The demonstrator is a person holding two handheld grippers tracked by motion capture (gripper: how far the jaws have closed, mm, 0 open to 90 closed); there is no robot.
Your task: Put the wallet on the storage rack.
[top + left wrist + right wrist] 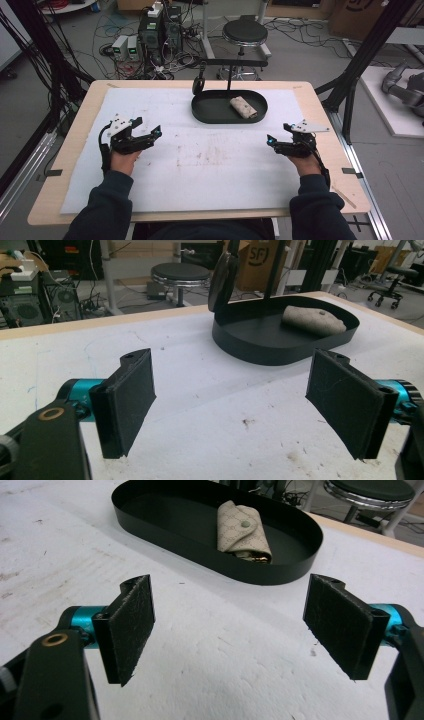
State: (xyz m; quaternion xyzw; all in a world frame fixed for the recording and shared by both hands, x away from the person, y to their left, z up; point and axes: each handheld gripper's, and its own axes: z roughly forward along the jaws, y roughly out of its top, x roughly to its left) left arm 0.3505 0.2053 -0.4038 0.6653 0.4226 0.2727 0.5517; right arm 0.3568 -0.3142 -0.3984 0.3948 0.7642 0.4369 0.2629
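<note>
Pouch (243,107) in tray (205,112) (right end)

A pale wooden worktop (320,112) carries a white foam-like mat (200,165), scuffed with brownish stains near its middle. Beyond the far edge stands a round black stool on a chrome base (244,35). To its left, two dark computer towers (160,32) sit on the grey floor amid a tangle of black and white cables (107,30) (a pair of small pale boxes (126,47) stands just beside them). Black metal frame posts (367,52) rise at the right, and brown cardboard boxes (357,15) rest farther back. A grey robot arm (405,87) lies on a white platform at far right.
</note>
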